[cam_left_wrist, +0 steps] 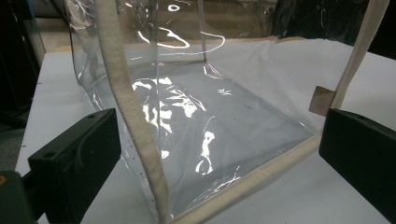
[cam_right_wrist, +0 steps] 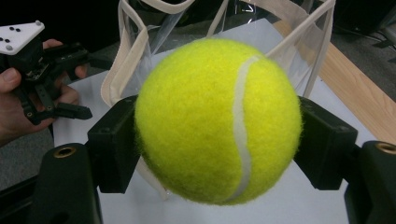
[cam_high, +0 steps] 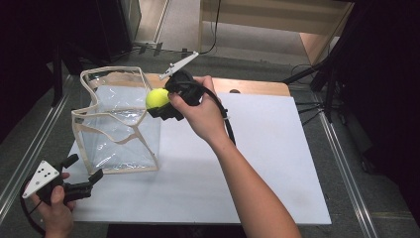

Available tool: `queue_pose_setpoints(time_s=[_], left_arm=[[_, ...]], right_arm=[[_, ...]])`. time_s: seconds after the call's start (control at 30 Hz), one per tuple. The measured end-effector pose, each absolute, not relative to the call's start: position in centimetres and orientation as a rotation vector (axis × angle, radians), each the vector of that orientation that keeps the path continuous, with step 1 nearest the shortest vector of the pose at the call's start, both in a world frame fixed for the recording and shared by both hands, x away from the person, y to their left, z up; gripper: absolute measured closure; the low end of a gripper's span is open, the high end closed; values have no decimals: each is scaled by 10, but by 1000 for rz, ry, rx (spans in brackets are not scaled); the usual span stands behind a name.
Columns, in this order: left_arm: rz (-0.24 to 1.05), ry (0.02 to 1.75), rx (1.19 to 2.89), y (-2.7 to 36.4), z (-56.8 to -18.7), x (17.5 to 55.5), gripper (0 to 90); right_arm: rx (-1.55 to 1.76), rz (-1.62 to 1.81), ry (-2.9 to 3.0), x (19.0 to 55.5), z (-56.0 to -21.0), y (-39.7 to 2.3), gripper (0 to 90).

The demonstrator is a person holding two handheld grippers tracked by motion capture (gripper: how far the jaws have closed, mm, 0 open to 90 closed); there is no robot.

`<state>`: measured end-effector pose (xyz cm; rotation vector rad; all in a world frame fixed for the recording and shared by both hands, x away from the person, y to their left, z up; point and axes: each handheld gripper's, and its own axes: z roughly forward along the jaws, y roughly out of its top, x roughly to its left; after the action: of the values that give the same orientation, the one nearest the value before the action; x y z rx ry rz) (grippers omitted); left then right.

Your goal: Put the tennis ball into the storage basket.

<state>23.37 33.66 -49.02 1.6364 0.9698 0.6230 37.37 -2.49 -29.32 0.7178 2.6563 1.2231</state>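
Now, scene: a white board [cam_high: 257, 163] lies on the table, and a clear plastic bag [cam_high: 119, 124] with cloth-trimmed edges stands on its far left part.
Ball: a yellow tennis ball [cam_high: 157, 98] is held in the air, just at the right upper edge of the bag, above the board.
Right gripper: the right gripper [cam_high: 161, 104] has its two jaws pressed on both sides of the ball; in the right gripper view the ball [cam_right_wrist: 217, 121] sits between the black pads, well gripped.
Right hand: the right hand [cam_high: 198, 111] reaches from the near right across the board toward the bag.
Left gripper: the left gripper [cam_high: 81, 171] is at the near left corner of the board, jaws spread wide, nothing between them.
Left gripper and bag: in the left gripper view the near lower corner of the bag [cam_left_wrist: 196, 140] stands between the two jaws, with a gap to each jaw; I cannot tell if a jaw tip touches the trim.
Bag mouth: the top rim [cam_high: 111, 72] is open upward, but it is wavy and folded inward at the near side.
Bag edges: the bottom trim [cam_left_wrist: 252, 179] lies flat on the board; one strap [cam_left_wrist: 135, 126] runs up the near face.
Open room: the right and near parts of the board are bare, and the right arm crosses above them.
Far side: a wooden strip [cam_high: 257, 87] borders the board at the far edge.
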Motion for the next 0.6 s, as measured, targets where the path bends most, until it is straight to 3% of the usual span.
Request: queue_pose_setpoints(time_s=[0.6], left_arm=[[618, 969, 1636, 337, -490, 234, 0]], right_arm=[[678, 1237, 2664, 385, -284, -2, 238]])
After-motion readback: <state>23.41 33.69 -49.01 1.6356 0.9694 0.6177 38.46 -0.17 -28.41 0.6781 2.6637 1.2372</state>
